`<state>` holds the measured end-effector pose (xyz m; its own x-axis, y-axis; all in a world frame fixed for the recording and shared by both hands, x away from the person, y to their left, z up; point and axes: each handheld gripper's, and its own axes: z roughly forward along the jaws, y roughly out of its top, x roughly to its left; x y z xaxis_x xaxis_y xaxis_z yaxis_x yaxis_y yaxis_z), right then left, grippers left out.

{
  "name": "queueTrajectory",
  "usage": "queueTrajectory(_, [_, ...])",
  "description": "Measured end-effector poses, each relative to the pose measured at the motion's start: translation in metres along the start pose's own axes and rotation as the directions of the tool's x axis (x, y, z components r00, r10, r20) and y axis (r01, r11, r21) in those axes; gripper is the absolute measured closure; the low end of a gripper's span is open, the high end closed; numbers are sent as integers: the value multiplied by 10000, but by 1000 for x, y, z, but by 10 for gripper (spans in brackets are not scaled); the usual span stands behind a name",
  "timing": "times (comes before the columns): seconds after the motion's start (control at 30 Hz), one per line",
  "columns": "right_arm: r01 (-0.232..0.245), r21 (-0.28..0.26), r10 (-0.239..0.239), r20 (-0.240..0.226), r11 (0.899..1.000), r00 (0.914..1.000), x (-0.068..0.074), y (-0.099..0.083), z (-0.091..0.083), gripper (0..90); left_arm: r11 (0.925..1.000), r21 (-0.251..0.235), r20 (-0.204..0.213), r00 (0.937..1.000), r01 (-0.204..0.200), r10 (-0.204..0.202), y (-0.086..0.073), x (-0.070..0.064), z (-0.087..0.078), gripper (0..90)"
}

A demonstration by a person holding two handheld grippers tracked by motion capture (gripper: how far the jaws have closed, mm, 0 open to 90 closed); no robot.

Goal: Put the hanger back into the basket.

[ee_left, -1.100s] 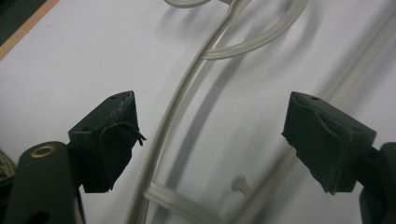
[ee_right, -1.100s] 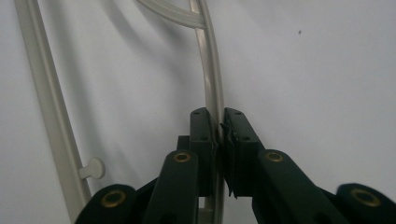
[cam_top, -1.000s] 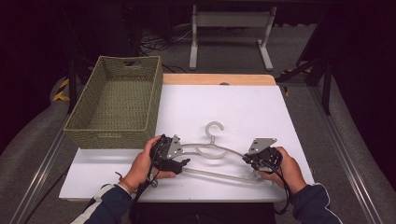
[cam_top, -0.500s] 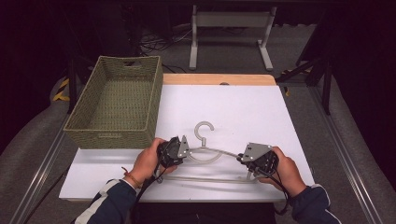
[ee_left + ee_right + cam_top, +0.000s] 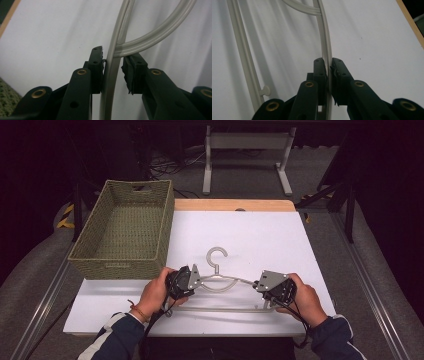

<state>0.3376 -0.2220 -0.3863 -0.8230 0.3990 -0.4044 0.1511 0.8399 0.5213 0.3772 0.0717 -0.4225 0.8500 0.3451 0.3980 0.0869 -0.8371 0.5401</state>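
A pale grey plastic hanger (image 5: 231, 279) lies on the white table (image 5: 265, 235), hook pointing away from me. My left gripper (image 5: 196, 279) is at its left shoulder. In the left gripper view the jaws (image 5: 112, 67) stand apart around the hanger's arm (image 5: 110, 75), which touches one pad and leaves a gap to the other. My right gripper (image 5: 257, 284) is at the right shoulder. There the jaws (image 5: 328, 67) are shut on the thin arm (image 5: 327, 47); the hanger's lower bar (image 5: 242, 55) runs beside it.
A green woven basket (image 5: 125, 265) stands at the table's left, just beyond my left hand. A wooden strip (image 5: 235, 205) edges the far side, with a metal stand (image 5: 247, 140) on the floor behind. White table surface stretches beyond and to the right of the hanger.
The hanger and both grippers have shifted a little to the left, and the right gripper has come in closer to the hanger's middle.
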Motion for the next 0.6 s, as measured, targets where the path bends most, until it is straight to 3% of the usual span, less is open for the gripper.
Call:
queueTrajectory(0.1, [-83,47,83,17,10000,10000,0,-1,0,830,10000,-25,-176,9998,80,-80,-1,0,-2,713])
queueTrajectory(0.13, [-89,81,89,19,9999,10000,-1,-1,0,829,9998,-157,-57,9999,100,-101,-2,0,-2,732])
queueTrajectory(0.3, [-208,64,208,-15,9998,9998,-2,-3,4,827,9994,143,-309,9990,-322,326,0,-2,-5,782])
queueTrajectory(0.43, [-243,-14,243,159,9997,9996,-2,-2,4,821,9994,170,-440,9986,-286,294,0,-2,-6,789])
queueTrajectory(0.53, [-492,-363,512,573,9981,9970,-4,-3,2,780,9996,-115,-438,9987,-260,255,-1,-2,-10,796])
queueTrajectory(0.6, [-976,-859,1058,967,9915,9897,-10,-5,-4,704,9993,-330,-142,9998,-152,147,-2,0,-11,811])
